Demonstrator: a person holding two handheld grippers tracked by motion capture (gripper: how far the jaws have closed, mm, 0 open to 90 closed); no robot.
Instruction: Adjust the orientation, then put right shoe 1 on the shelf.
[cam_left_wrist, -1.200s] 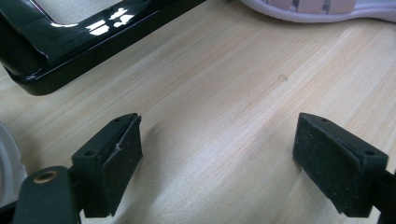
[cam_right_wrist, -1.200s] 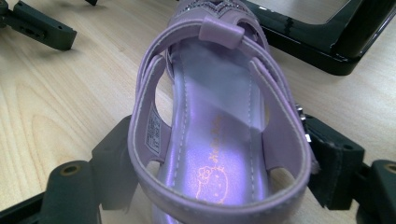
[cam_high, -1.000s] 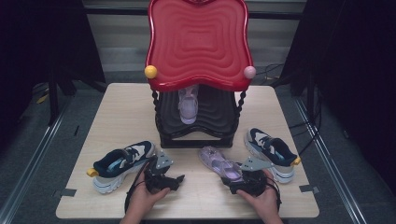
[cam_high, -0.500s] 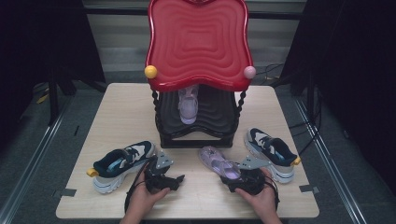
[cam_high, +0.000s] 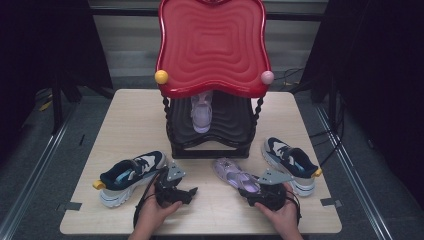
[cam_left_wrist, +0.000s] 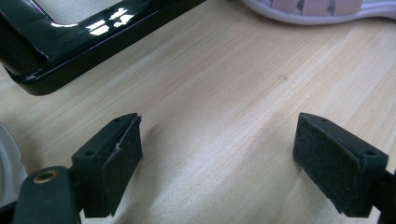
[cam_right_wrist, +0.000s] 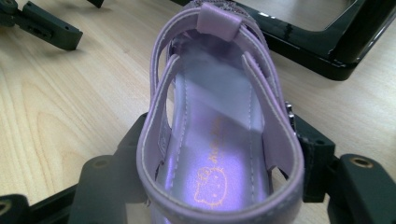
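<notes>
Since the earlier frames, both hands and every shoe had kept their places; the one change was at the right gripper, whose jaws had just been closing around the heel of the purple sandal.

In the high view, that sandal lay on the wooden table just in front of the black base of the red-topped shoe rack, its heel toward the right gripper. A second purple sandal stood on the rack's lower shelf. A navy sneaker lay just beside the left gripper, another navy sneaker near the right one.

In the left gripper view, the pads stood wide apart over bare tabletop, holding nothing, with the rack's glossy black frame ahead.

In the right gripper view, the sandal filled the space between the jaws, which hugged both sides of its heel strap.
</notes>
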